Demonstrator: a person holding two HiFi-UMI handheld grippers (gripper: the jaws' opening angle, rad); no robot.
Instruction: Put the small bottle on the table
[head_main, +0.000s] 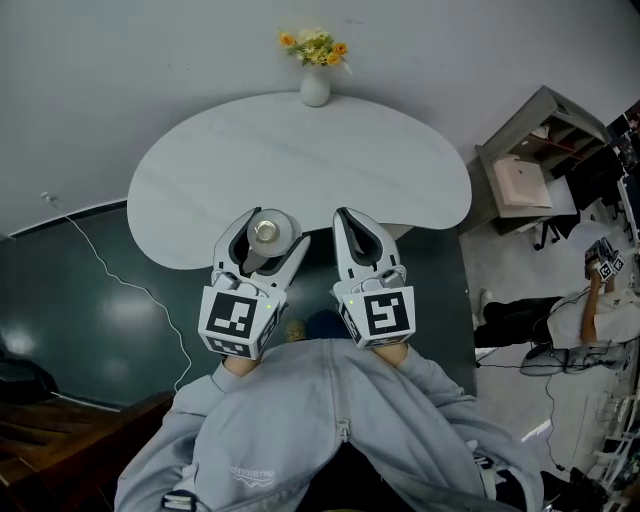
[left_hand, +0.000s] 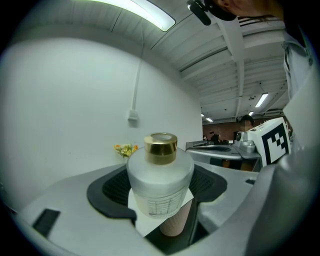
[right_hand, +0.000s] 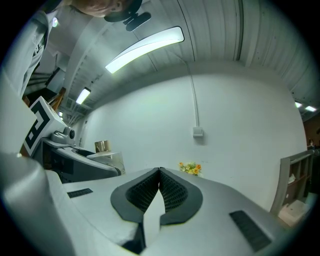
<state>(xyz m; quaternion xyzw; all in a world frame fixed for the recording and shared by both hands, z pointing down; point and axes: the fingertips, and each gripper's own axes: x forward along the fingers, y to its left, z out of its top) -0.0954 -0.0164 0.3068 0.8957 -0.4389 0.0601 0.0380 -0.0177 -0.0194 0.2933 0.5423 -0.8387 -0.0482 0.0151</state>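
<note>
Small bottle (left_hand: 160, 180): pinched by its frosted body in the left tongs (head_main: 270, 230), held up over the near edge of the surface (head_main: 300, 150).
Handling: probably glass, so rigid, smooth and breakable; the wide body is the place to grip, not the gold cap (left_hand: 160, 147).
Right tongs (right_hand: 159, 171): pressed together, empty.

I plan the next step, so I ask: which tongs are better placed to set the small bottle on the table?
Left. The left tongs grip the small bottle near the table edge; the right tongs are shut and empty.

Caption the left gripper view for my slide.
Left gripper holds a frosted bottle with a gold cap, flowers behind.
</note>
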